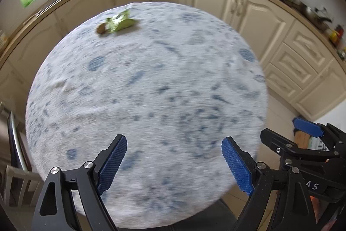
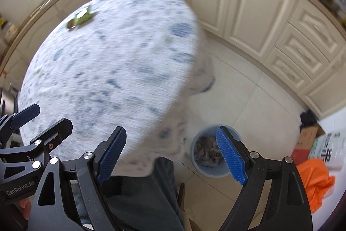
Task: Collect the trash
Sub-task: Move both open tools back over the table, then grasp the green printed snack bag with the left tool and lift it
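A crumpled green wrapper (image 1: 121, 23) lies with a small brown piece (image 1: 101, 28) on the far side of the round table (image 1: 155, 83), which has a white cloth with blue marks. My left gripper (image 1: 174, 162) hangs open over the table's near edge, nothing between its fingers. The right wrist view shows the wrapper (image 2: 81, 17) far off at upper left. My right gripper (image 2: 170, 153) is open and empty past the table's (image 2: 103, 62) right edge, above the floor. A pale blue bin (image 2: 210, 152) with litter inside stands on the floor just behind its right finger.
Cream cabinets (image 2: 255, 12) curve around the back and right. An orange bag (image 2: 313, 176), a cardboard box (image 2: 307, 138) and a white pack sit on the floor at right. A chair (image 1: 15, 155) stands left of the table. A person's dark trouser leg (image 2: 149, 194) is below.
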The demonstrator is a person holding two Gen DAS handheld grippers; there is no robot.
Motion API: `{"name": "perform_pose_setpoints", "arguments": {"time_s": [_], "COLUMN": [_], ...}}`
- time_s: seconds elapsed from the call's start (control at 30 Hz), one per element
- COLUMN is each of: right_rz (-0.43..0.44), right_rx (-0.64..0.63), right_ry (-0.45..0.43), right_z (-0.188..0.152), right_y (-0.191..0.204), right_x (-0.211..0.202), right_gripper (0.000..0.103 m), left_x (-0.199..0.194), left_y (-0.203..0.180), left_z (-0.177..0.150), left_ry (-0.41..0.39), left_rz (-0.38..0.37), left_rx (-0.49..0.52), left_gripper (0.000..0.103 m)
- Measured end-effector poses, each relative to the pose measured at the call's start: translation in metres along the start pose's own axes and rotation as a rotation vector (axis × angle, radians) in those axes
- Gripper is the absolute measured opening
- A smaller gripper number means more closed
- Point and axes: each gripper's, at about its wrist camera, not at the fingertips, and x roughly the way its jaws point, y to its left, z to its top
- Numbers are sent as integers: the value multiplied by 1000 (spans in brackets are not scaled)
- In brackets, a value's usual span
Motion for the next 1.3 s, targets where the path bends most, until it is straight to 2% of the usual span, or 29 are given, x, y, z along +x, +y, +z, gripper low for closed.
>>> {"name": "perform_pose_setpoints", "arguments": {"time_s": [0.2, 0.33, 0.37, 0.6, 0.7, 0.97, 1.13, 1.2, 1.23, 1.27, 1.3], "right_rz": [26, 23, 15, 6, 17, -30, -28, -2, 13, 23, 52], "right_rx": [-93, -147, -159, -258, -294, -356, -334, -332, -334, -335, -323], "right_ry": [15, 13, 12, 14, 30, 59, 85, 83, 82, 91, 108], "right_z": [30, 58, 66, 129, 163, 243, 272, 277, 279, 279, 279], "right_y": [52, 85, 93, 147, 170, 216, 224, 226, 227, 228, 226], "right_x": [13, 22, 25, 50, 67, 132, 168, 176, 179, 182, 185], "right_gripper": [90, 95, 98, 100, 100, 101, 101, 98, 86, 70, 62], "left_x": [0, 4, 7, 30, 42, 91, 114, 123, 126, 129, 132], "left_y": [61, 96, 104, 167, 192, 245, 273, 281, 282, 283, 285], "left_z": [10, 21, 25, 65, 86, 143, 158, 160, 160, 160, 160], "left_ry": [2, 4, 6, 32, 42, 66, 66, 77, 84, 91, 96], "left_rz": [45, 72, 80, 121, 116, 145, 156, 176, 181, 182, 179], "left_rx": [-113, -177, -192, -300, -336, -380, -415, -428, -430, -434, -438], "left_gripper": [87, 87, 87, 87, 87, 87, 87, 86, 87, 87, 87]}}
